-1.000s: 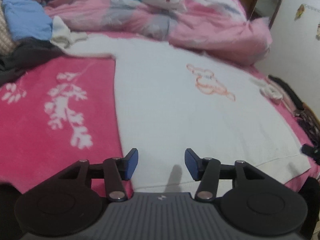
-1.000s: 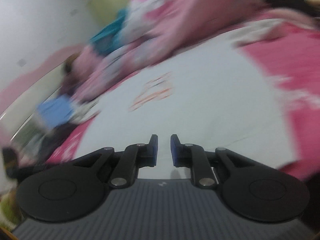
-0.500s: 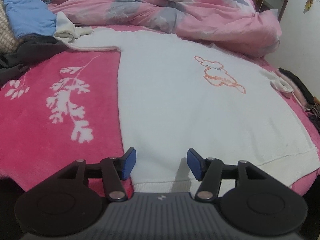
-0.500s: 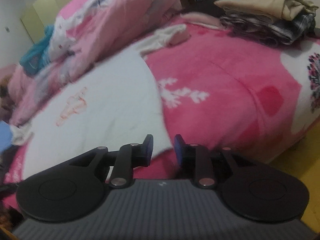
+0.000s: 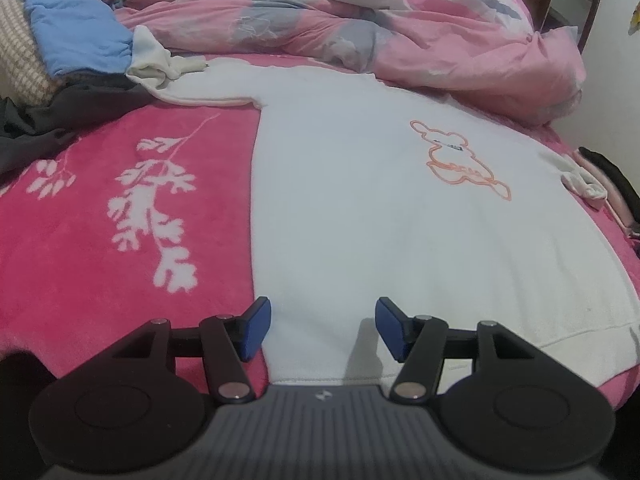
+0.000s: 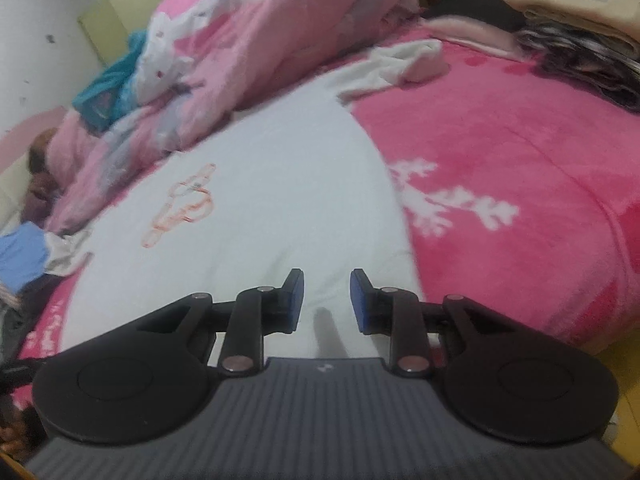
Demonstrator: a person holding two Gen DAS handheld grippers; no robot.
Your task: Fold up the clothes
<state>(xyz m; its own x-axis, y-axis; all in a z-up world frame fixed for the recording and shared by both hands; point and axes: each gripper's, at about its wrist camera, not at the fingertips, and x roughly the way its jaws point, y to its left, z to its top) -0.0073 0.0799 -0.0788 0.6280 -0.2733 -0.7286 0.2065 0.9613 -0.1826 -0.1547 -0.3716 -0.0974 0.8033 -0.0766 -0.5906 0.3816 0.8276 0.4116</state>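
Note:
A white sweatshirt (image 5: 380, 220) with an orange bear outline lies spread flat on the pink blanket (image 5: 100, 220). One sleeve (image 5: 208, 84) stretches out to the far left. In the right wrist view the same sweatshirt (image 6: 248, 232) shows its other sleeve (image 6: 392, 64) bunched at the far right. My left gripper (image 5: 322, 328) hovers open over the hem near the lower left corner, with nothing between its pads. My right gripper (image 6: 326, 300) hovers over the hem near the right side edge. Its jaws stand a narrow gap apart, and nothing is between them.
A crumpled pink duvet (image 5: 400, 32) runs along the far side of the bed. A blue garment (image 5: 76, 40) and dark clothes (image 5: 60, 112) lie at the far left. A stack of folded clothes (image 6: 580, 32) sits at the far right. The bed edge and yellow floor (image 6: 624, 420) are on the right.
The right view swung across the sweatshirt and settled over its right hem area, and the right jaws widened. The left jaws spread slightly, and that view tilted a little.

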